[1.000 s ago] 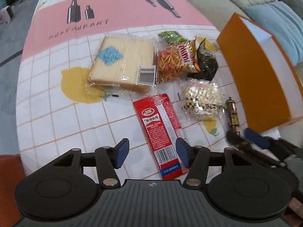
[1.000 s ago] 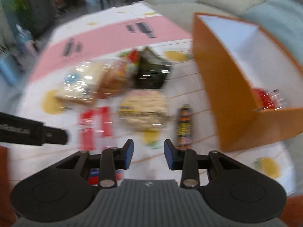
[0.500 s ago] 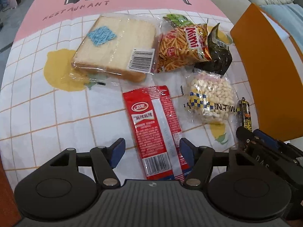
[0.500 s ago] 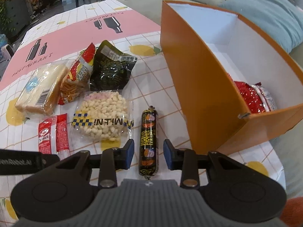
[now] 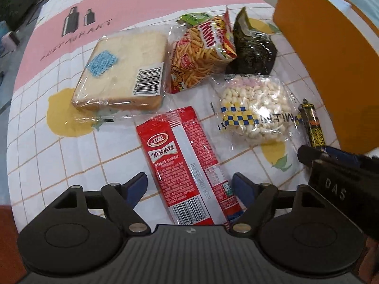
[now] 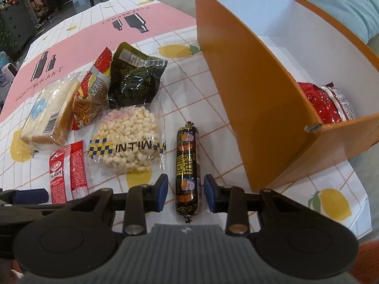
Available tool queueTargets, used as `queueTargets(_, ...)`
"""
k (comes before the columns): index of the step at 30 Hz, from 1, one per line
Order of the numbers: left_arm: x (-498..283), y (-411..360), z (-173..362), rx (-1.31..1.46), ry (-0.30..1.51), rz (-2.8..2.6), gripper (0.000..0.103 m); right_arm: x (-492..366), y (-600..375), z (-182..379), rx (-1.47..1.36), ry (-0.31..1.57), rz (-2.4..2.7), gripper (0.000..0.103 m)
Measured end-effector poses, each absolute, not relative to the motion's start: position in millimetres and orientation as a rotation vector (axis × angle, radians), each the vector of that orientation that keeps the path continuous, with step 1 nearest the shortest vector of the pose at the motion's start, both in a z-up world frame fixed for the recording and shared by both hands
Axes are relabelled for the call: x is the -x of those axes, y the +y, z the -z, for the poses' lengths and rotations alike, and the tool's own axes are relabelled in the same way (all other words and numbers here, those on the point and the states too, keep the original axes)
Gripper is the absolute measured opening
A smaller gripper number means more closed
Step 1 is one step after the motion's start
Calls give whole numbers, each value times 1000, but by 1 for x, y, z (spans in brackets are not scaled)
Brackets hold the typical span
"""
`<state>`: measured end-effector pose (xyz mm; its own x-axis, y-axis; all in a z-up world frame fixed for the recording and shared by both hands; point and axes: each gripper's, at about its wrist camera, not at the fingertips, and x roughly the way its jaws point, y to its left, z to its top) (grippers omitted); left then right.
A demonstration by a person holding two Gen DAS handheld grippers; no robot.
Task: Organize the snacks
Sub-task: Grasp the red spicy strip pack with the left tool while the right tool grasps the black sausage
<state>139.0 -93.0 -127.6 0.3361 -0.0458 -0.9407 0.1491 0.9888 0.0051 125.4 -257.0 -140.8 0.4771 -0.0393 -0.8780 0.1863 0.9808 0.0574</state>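
Note:
My left gripper (image 5: 190,185) is open, its fingers on either side of the near end of a red spicy-strip packet (image 5: 182,163) lying flat on the tablecloth. My right gripper (image 6: 186,190) is open, straddling the near end of a black sausage stick (image 6: 188,165), close to it without gripping. The orange box (image 6: 248,99) stands to the right with a red snack bag (image 6: 324,104) inside. The right gripper also shows in the left wrist view (image 5: 331,163) beside the sausage (image 5: 312,127).
On the tablecloth (image 5: 35,142) lie a wrapped bread slice (image 5: 123,71), a Mimi stick-snack bag (image 5: 201,54), a dark green pouch (image 5: 253,49) and a clear bag of white puffs (image 5: 255,113). A sofa with cushions (image 6: 343,0) lies behind the box.
Both grippers have moved forward and down: the left now straddles the red packet, the right now straddles the sausage. Both stay open.

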Motion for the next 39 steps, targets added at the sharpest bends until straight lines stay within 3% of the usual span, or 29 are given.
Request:
queueTargets(3,-139,-86,126,-126,1224,173,74,-126,-257,141,-159,1072,133,25)
queueTargets(6,-136,-72,125,-144,1254,207,72,-125,-255,141,-162,1082,119,22)
queueTargets(14,-118,-54,130,-245,1284,322,77,-113,-243,138,-189,1130,71,24)
queueTargets(20,-115,-32,130,-79,1270,232,80,-101,-239,137,-235,1146,55,26)
queueTargets(24,-116,-29,132,1,1226,170,81,-103,-238,137,-220,1121,68,41)
queueTargets(30,-107,-47,137,-110,1156,151,88,-109,-236,138,-170,1076,90,40)
queueTargets(39,-106,-45,136,-97,1136,160,84,-108,-232,143,-122,1062,90,41)
